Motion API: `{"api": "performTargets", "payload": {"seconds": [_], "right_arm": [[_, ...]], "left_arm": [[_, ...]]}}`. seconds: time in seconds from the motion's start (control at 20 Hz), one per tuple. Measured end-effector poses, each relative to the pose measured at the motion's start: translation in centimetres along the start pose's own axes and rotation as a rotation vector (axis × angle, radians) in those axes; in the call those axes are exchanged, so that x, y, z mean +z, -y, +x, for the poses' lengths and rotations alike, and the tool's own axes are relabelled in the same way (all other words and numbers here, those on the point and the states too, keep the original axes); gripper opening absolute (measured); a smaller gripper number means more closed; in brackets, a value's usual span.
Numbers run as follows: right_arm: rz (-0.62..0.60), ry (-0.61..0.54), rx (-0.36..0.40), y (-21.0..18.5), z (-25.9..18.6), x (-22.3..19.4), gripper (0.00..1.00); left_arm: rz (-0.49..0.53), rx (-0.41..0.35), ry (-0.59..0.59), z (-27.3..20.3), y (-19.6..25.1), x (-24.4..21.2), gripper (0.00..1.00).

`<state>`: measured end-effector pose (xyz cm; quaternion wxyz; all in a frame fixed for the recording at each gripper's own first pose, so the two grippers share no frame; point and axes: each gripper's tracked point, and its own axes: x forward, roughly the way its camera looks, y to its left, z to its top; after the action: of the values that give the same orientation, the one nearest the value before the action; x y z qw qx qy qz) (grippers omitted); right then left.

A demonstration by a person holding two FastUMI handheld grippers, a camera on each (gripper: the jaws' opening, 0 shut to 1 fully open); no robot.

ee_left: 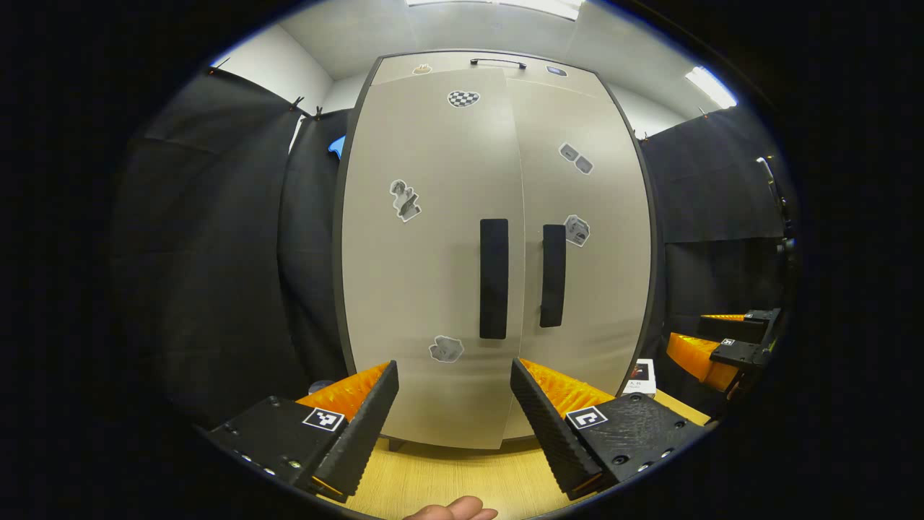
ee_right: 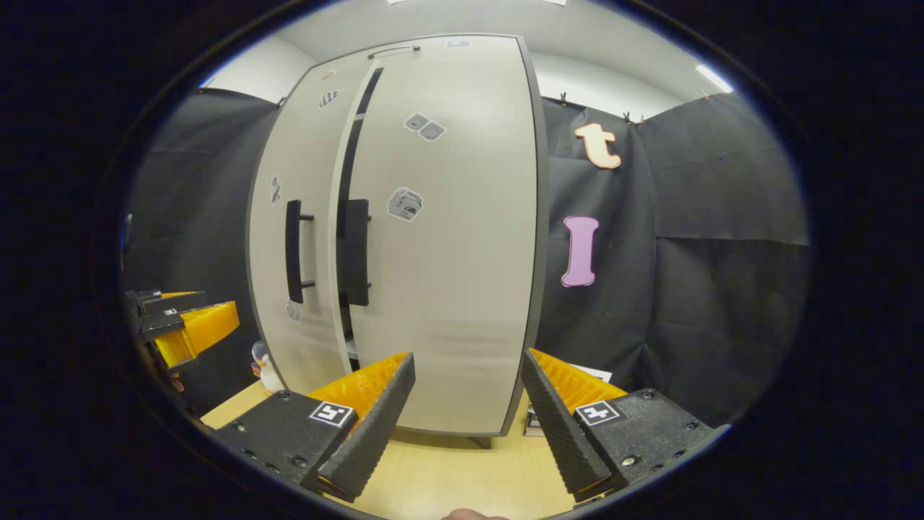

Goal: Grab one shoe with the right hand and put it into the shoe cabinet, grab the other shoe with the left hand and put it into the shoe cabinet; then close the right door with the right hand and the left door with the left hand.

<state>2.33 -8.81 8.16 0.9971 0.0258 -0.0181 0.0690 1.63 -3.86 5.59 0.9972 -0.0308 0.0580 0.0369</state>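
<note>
The beige shoe cabinet (ee_left: pixel 433 253) stands upright on the wooden table, close in front of me. Its left door (ee_left: pixel 419 289) and right door (ee_left: pixel 592 289) are all but together, each with a black vertical handle (ee_left: pixel 494 278). In the right gripper view a narrow dark gap (ee_right: pixel 348 217) runs between the right door (ee_right: pixel 447 274) and the left door (ee_right: pixel 303 217); which door is ajar I cannot tell. The shoes are hidden. My left gripper (ee_left: pixel 453 365) is open and empty, facing the left door. My right gripper (ee_right: pixel 468 355) is open and empty before the right door.
The wooden table (ee_left: pixel 447 480) runs under the cabinet. A small white box (ee_left: pixel 641 377) sits at the cabinet's right foot, a small white figure (ee_right: pixel 267 372) at its left foot. The right gripper (ee_left: pixel 686 328) shows off to the right, the left gripper (ee_right: pixel 220 302) off to the left. Black cloth walls surround the booth.
</note>
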Motion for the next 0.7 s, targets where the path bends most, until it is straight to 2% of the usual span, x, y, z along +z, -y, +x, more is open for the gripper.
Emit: {"api": "performTargets", "payload": {"seconds": [0.7], "right_arm": [[-0.003, -0.033, 0.025, -0.35, 0.65, -0.80, 0.97]], "left_arm": [[0.004, -0.019, 0.001, 0.35, 0.52, -0.23, 0.95]]}}
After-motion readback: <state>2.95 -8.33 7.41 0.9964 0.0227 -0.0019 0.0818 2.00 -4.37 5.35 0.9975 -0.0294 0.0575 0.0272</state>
